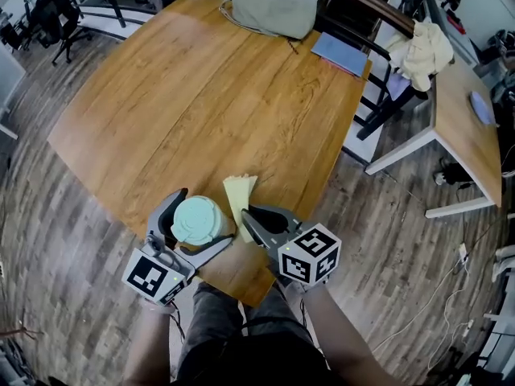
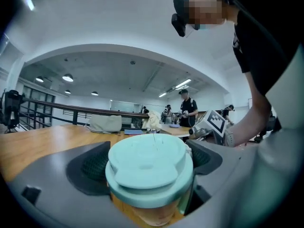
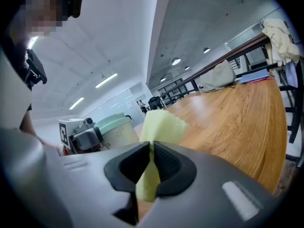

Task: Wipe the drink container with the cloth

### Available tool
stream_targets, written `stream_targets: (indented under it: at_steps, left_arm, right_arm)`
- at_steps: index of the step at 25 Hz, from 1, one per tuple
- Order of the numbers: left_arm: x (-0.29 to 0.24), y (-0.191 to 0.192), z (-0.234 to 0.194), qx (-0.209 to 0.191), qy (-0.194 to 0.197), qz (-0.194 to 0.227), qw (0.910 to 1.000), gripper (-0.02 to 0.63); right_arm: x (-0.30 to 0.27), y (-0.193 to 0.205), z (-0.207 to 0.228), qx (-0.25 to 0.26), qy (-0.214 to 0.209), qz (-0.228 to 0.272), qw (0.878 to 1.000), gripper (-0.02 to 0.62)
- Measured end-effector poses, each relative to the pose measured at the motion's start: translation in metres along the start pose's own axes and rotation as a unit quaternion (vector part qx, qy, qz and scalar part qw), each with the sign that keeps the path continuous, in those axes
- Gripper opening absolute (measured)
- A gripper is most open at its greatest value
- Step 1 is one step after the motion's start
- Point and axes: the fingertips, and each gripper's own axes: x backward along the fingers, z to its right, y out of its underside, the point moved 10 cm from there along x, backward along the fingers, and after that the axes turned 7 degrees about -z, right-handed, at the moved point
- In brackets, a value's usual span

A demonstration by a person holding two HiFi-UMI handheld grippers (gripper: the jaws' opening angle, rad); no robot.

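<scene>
Wood table (image 1: 201, 95), lower center of head view: your left gripper (image 1: 193, 227) is clamped on drink container (image 1: 199, 218); right gripper (image 1: 248, 219) pinches cloth (image 1: 240, 193) just beside it. Pre-wipe step imo; next, press cloth to container side.

The drink container's (image 2: 149, 177) base ran off the bottom edge of the left gripper view, the cloth's (image 3: 160, 127) lower end was hidden between the right gripper's (image 3: 152, 159) closed jaws, and the distant people (image 2: 187, 109) were too small to tell apart.
</scene>
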Motion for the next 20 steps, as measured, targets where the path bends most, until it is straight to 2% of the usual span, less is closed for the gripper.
stream_targets:
  at_steps: [5,9,14,20]
  left_arm:
    - [0.013,0.008,-0.026,0.011,0.091,0.017,0.9957,0.494]
    - [0.022,0.016,-0.048,0.030,0.140,0.032,0.9892,0.494]
    - [0.030,0.025,-0.064,0.035,0.177,0.038,0.9828,0.494]
    - [0.035,0.030,-0.071,0.032,0.198,0.040,0.9790,0.494]
  right_arm:
    - [-0.008,-0.009,-0.021,-0.012,-0.021,0.014,1.000,0.035]
    - [-0.020,-0.017,-0.036,-0.023,-0.034,0.025,0.999,0.035]
    - [-0.043,-0.025,-0.055,-0.019,-0.044,0.021,0.999,0.037]
    - [-0.060,-0.036,-0.068,-0.016,-0.035,0.027,0.999,0.035]
